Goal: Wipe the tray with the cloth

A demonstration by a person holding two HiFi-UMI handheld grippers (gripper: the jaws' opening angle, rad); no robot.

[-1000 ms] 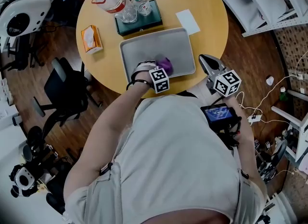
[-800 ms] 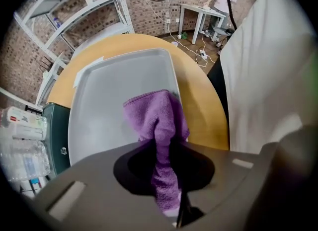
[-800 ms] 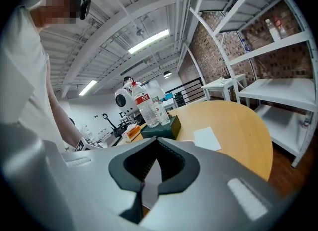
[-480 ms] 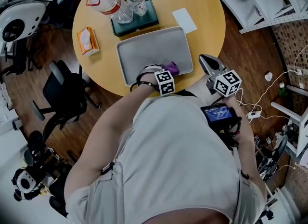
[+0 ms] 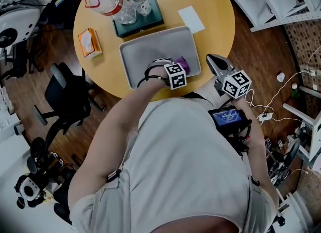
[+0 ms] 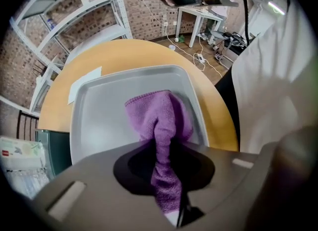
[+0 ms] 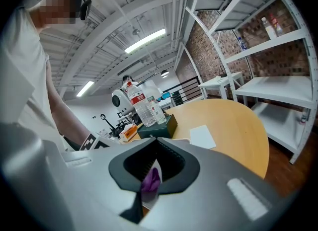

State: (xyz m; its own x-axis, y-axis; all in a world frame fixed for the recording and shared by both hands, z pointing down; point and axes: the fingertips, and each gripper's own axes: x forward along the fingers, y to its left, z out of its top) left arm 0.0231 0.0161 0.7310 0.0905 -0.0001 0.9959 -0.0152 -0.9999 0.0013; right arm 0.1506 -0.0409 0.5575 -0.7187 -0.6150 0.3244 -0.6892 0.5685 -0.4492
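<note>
Left gripper [image 5: 174, 67] points down, pinching purple cloth [image 6: 156, 120] against gray tray [image 5: 150, 46] at near right corner. Right gripper [image 5: 214, 62] idle beside tray's right edge, jaws together, empty. Wiping seems underway; far and left areas probably remain.

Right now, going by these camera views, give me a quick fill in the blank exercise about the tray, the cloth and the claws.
1. The left claw is shut on a ______ cloth.
2. The cloth rests on the gray tray, at the end nearest the ______ claw.
3. Beyond the tray, two bottles stand on a dark ______ box.

Missing words: purple, right, green.
</note>
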